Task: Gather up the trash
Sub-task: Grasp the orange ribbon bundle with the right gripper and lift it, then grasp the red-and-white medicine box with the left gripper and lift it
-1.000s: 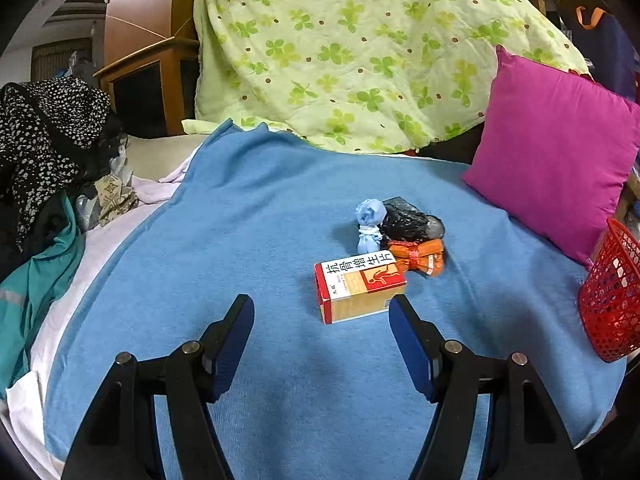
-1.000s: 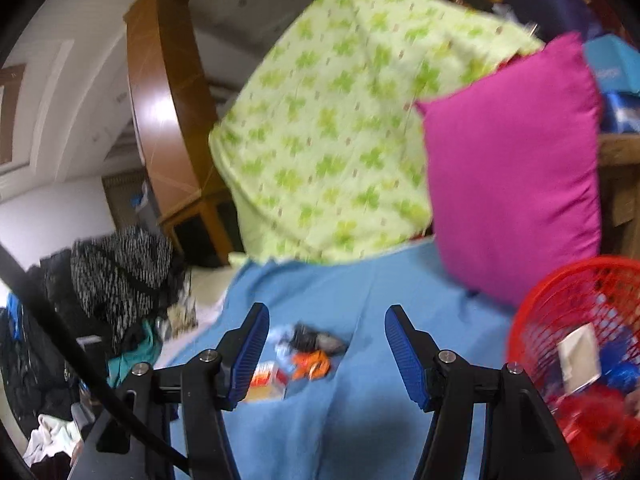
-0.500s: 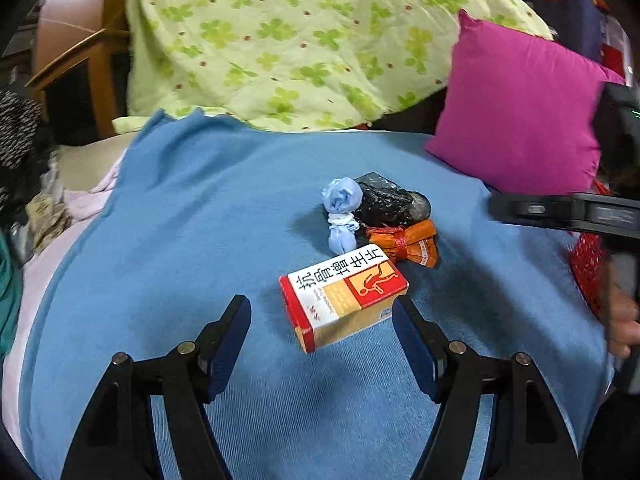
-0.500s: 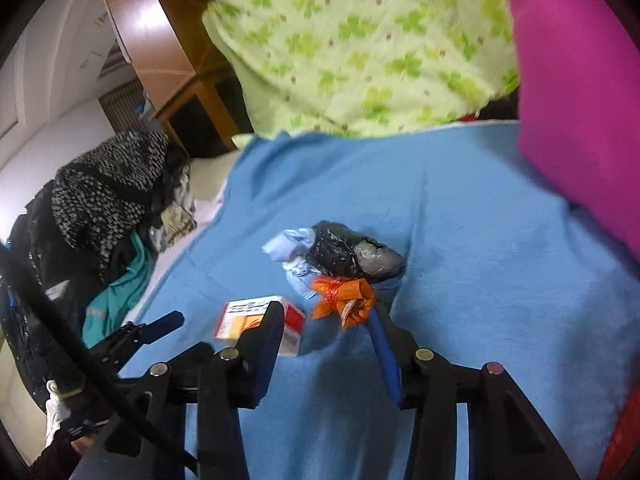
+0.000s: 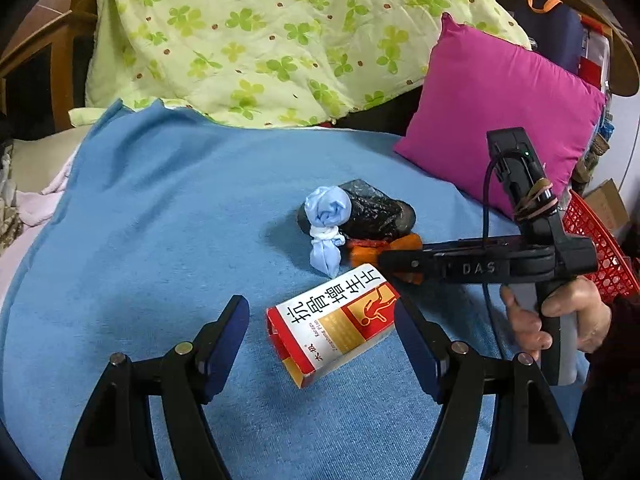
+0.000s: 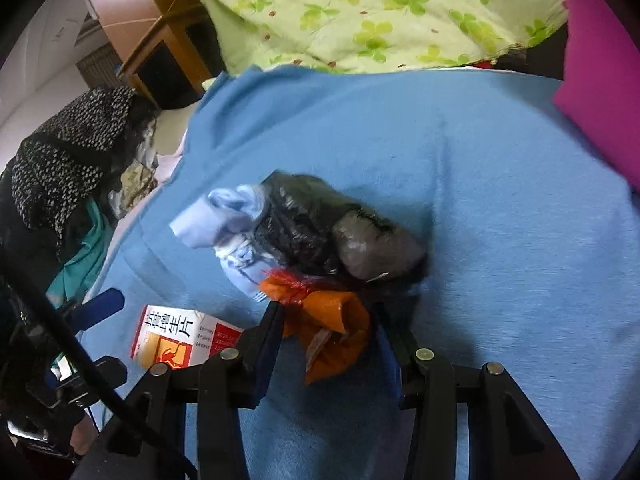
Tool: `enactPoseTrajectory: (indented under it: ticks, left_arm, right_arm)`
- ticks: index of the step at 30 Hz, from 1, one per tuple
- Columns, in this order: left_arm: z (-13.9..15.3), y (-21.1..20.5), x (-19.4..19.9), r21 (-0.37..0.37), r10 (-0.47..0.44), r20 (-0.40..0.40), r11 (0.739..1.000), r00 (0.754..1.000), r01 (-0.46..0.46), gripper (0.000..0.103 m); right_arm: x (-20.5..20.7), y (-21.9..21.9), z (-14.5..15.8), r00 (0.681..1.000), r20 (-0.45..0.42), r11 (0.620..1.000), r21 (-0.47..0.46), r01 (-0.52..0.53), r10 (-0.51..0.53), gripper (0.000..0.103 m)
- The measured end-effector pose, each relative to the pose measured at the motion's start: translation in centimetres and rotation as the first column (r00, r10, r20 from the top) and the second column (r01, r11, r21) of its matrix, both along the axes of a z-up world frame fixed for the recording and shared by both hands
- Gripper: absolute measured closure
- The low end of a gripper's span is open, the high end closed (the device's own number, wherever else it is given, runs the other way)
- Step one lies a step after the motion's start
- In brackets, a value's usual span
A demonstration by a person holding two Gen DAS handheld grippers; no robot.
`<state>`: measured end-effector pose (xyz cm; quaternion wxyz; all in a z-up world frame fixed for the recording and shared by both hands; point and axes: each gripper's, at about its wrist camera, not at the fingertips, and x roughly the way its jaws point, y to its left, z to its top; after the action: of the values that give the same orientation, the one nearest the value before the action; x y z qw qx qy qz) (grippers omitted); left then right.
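Note:
A red, white and gold cardboard box (image 5: 336, 320) lies on the blue blanket (image 5: 160, 220), between the fingers of my left gripper (image 5: 320, 308), which is open and not touching it. Just beyond it lie a knotted pale blue bag (image 5: 326, 220), a black plastic bag (image 5: 372, 212) and an orange bag (image 6: 336, 316). My right gripper (image 6: 326, 320) points down at the orange bag with both pads against its sides. From the left wrist view the right gripper (image 5: 400, 264) reaches in from the right, held by a hand (image 5: 560, 316).
A red mesh basket (image 5: 592, 248) stands at the blanket's right edge, below a pink cushion (image 5: 500, 120). A green clover quilt (image 5: 280, 40) is heaped at the back. Piled clothes (image 6: 68, 152) lie off the blanket's left side.
My right gripper swung down from the basket side to the trash pile and narrowed around the orange bag. My left gripper came closer to the box, which now sits between its fingers.

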<state>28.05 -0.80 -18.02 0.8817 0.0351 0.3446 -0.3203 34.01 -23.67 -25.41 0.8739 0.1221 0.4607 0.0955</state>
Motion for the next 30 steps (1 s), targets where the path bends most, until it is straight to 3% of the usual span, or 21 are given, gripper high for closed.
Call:
enactPoseTrajectory:
  ticks: [2, 4, 6, 18, 25, 30]
  left_arm:
    - [-0.2, -0.1, 0.1, 0.008, -0.008, 0.001, 1.000, 1.000, 0.008, 0.027]
    - [-0.2, -0.2, 0.2, 0.012, -0.010, 0.010, 1.000, 1.000, 0.010, 0.027]
    - [-0.3, -0.1, 0.5, -0.004, -0.015, 0.005, 1.000, 1.000, 0.015, 0.027]
    - [-1.3, -0.7, 1.5, -0.051, -0.084, -0.063, 0.995, 0.994, 0.081, 0.027]
    - [-1.0, -1.7, -1.5, -0.085, -0.187, -0.104, 0.980, 0.977, 0.179, 0.027]
    - [-0.1, -2.6, -5.3, -0.030, -0.226, -0.044, 0.974, 0.973, 0.225, 0.026]
  right_arm:
    - [0.1, 0.5, -0.1, 1.000, 0.003, 1.000, -0.003, -0.018, 0.018, 0.060]
    - [-0.2, 0.9, 0.2, 0.999, 0.013, 0.999, -0.006, -0.034, 0.034, 0.072]
    - [-0.9, 1.2, 0.8, 0.999, 0.028, 0.999, -0.034, -0.029, 0.030, 0.072]
    - [-6.3, -1.8, 4.8, 0.995, 0.056, 0.996, 0.024, 0.085, -0.086, 0.072]
    - [-9.0, -4.3, 6.9, 0.983, 0.093, 0.986, 0.062, 0.153, -0.158, 0.072]
    - [-11.5, -6.2, 8.1, 0.968, 0.112, 0.974, 0.077, 0.215, -0.223, 0.072]
